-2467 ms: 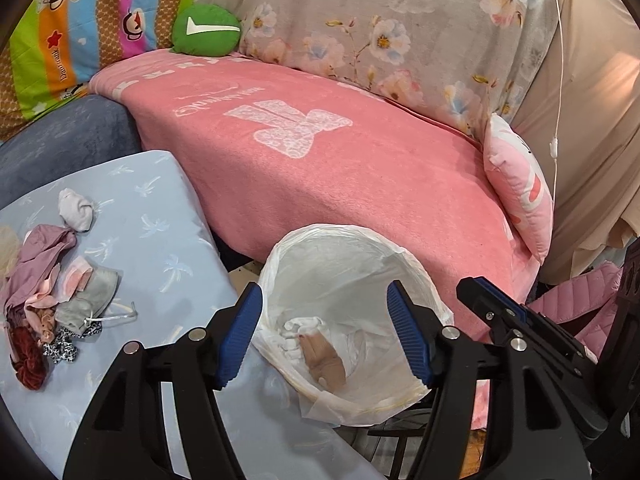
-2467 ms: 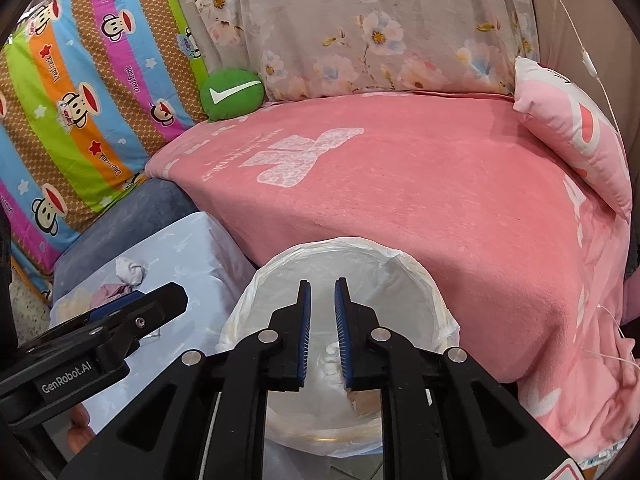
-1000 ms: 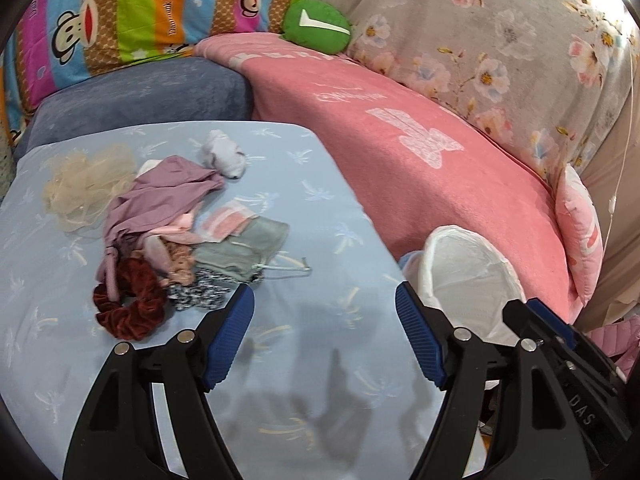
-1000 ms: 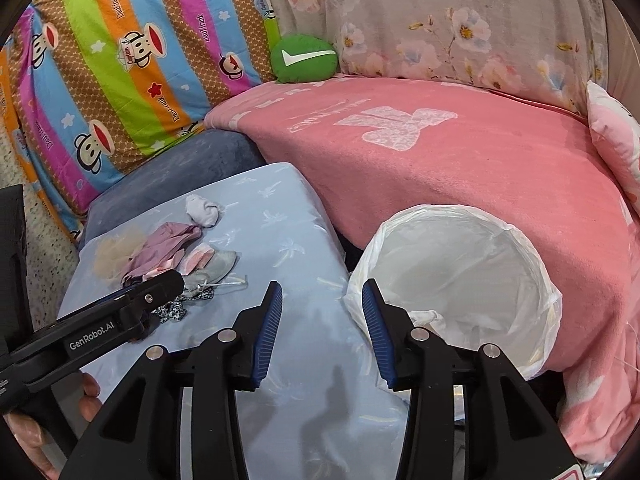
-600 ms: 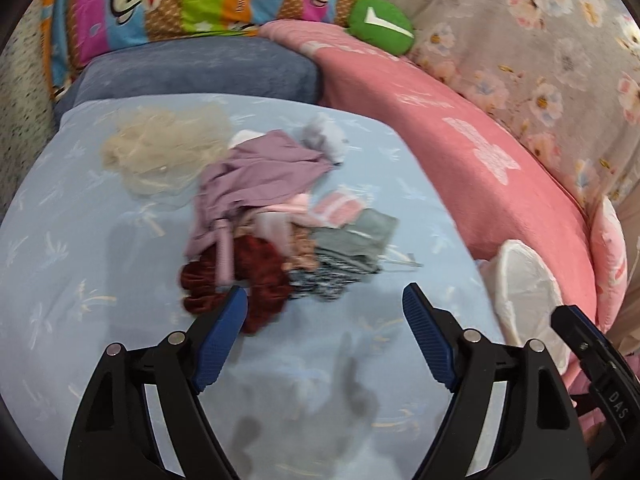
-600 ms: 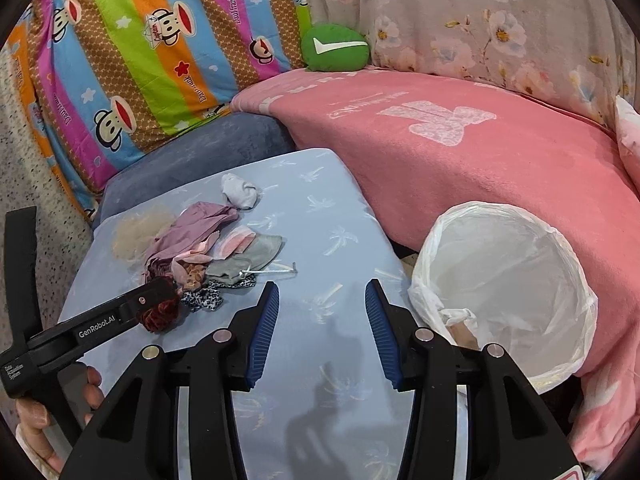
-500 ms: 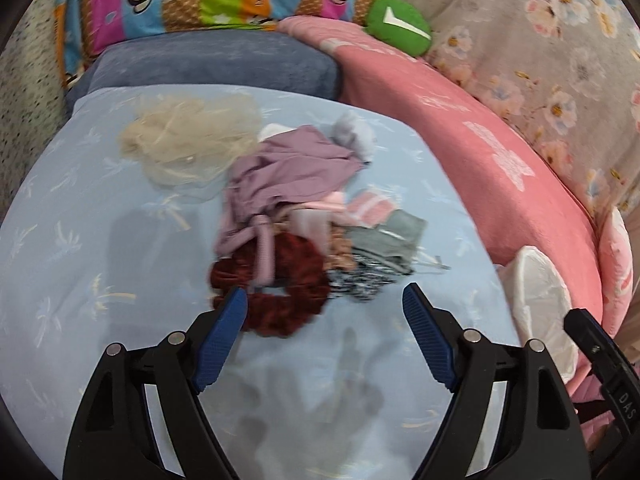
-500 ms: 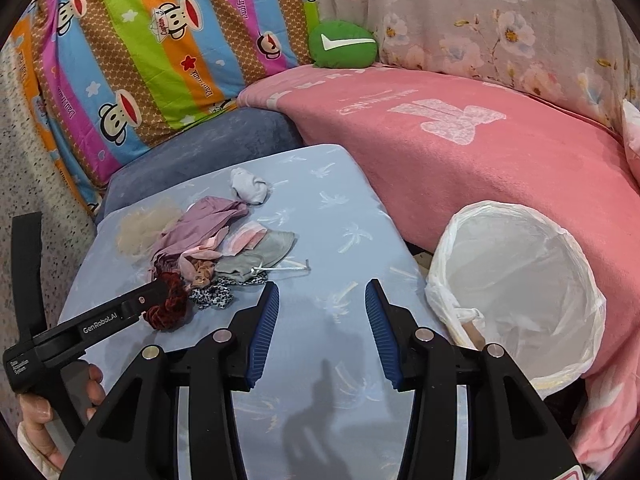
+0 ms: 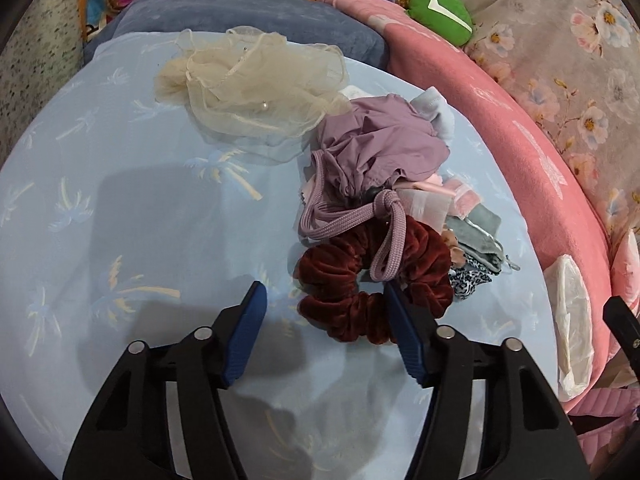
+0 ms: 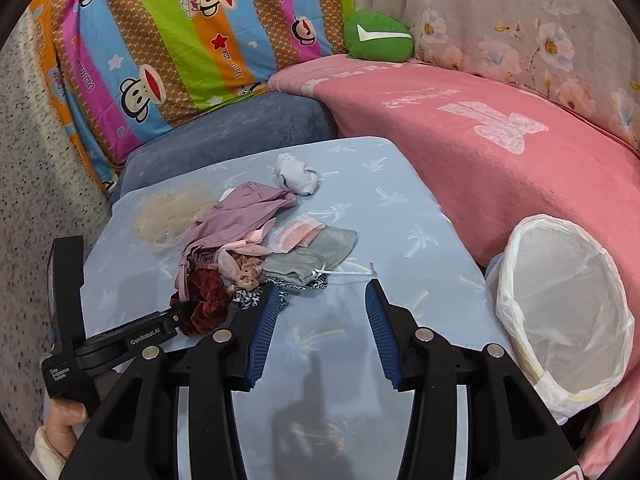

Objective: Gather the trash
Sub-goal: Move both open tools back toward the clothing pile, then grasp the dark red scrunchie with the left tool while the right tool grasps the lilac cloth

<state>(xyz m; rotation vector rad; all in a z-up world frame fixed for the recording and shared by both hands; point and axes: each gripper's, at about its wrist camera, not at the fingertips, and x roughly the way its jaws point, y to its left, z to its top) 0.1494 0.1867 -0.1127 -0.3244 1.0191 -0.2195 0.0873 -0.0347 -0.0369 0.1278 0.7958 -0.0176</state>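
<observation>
A dark red velvet scrunchie [image 9: 372, 288] lies at the near end of a small heap of soft scraps on the pale blue table top [image 9: 120, 240], and it serves as the anchor for everything else. The left gripper [image 9: 324, 316] is over it with its blue pads on either side: the right pad [image 9: 404, 332] is at the scrunchie's near right edge, the left pad stands clear of it over bare cloth. Its jaws have just been closing, yet they are still parted and do not pinch the scrunchie. A mauve drawstring pouch [image 9: 384, 148] sits just behind the scrunchie, its cord looped over the red velvet. Behind that, further left, is a crumpled cream gauze piece [image 9: 248, 88]. To the scrunchie's right lie pink wrappers [image 9: 432, 200], a grey-green pouch [image 9: 476, 236] and a leopard-print scrap [image 9: 468, 280]; a white crumpled sock [image 10: 298, 174] rests at the far side of the heap. The right gripper [image 10: 320, 320] hangs over bare table to the scrunchie's right, jaws spread with nothing between them. Well to the right of the scrunchie, off the table's edge, stands the bin with a white liner [image 10: 560, 304], against the pink blanket [image 10: 500, 152]. A green cushion [image 10: 378, 36] sits far behind.
</observation>
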